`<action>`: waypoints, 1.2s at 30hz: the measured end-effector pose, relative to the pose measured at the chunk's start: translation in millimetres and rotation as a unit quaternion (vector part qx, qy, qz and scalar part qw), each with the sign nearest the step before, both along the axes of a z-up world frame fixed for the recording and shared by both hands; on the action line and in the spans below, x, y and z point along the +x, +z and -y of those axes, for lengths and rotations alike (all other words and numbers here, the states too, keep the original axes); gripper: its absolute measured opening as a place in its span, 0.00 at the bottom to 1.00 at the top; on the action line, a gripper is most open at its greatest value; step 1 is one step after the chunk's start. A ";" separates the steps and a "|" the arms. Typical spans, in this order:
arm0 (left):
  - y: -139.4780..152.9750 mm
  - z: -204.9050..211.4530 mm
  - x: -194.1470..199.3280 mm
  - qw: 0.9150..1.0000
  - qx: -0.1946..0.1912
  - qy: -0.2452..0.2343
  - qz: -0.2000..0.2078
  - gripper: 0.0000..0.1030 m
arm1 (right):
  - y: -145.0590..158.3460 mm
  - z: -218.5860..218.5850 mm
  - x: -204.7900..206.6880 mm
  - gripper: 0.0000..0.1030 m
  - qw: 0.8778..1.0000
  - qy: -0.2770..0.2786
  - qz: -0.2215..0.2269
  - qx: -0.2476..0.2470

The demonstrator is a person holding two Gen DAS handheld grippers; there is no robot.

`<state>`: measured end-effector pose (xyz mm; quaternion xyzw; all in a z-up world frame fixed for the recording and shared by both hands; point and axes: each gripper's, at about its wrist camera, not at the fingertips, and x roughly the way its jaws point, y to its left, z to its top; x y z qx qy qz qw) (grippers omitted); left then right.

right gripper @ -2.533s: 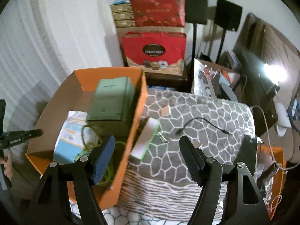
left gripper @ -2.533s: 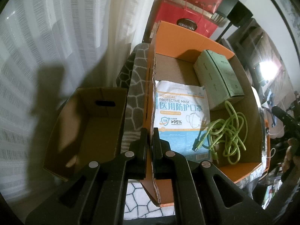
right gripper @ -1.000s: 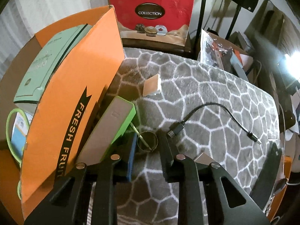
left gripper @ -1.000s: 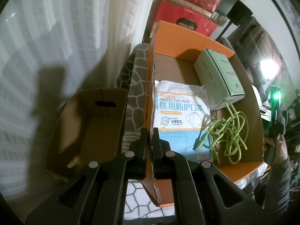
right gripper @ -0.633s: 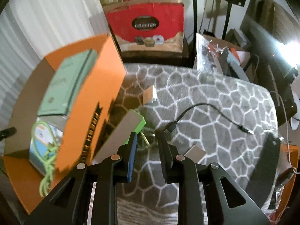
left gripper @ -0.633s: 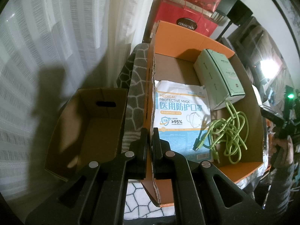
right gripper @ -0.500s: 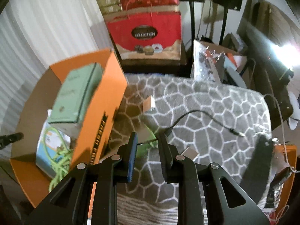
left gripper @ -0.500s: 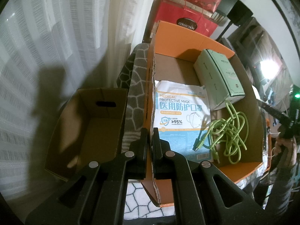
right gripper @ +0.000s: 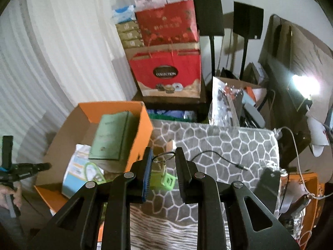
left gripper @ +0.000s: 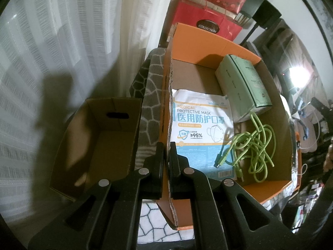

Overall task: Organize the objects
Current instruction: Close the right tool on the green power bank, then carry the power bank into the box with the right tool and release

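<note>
Starting at the far left in your left wrist view, a plain brown cardboard box [left gripper: 97,143] sits beside the grey patterned cover [left gripper: 150,108] that drapes the table. Your left gripper [left gripper: 165,156] has its jaws clamped on the left wall of the orange box [left gripper: 208,39], one finger on each side of the torn cardboard edge. Inside that box a medical mask packet [left gripper: 199,125] lies flat against the left wall, a pale green carton [left gripper: 243,83] rests toward the far right corner with one end propped up, and a tangled green cable [left gripper: 251,148] lies by the near right corner, partly over the packet. In your right wrist view the orange box [right gripper: 143,125] stands on the left part of the table, and your right gripper [right gripper: 164,164] hangs just to the right of the box's right wall, above the cover [right gripper: 229,145]. Its jaws are closed on a metal key ring [right gripper: 164,157], from which a green block-shaped item [right gripper: 165,180] dangles clear of the table. Further right, a thin black cable [right gripper: 220,156] lies on the cover, well apart from the box. Beyond the table's far edge stand red gift bags [right gripper: 166,73].
</note>
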<state>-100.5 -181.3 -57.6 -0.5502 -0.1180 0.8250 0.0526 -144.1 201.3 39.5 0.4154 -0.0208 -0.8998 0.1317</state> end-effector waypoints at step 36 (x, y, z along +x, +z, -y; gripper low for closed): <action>-1.4 0.7 1.3 1.000 -0.001 0.001 0.002 0.04 | 101.3 144.8 55.0 0.20 0.984 0.165 -0.057 -0.036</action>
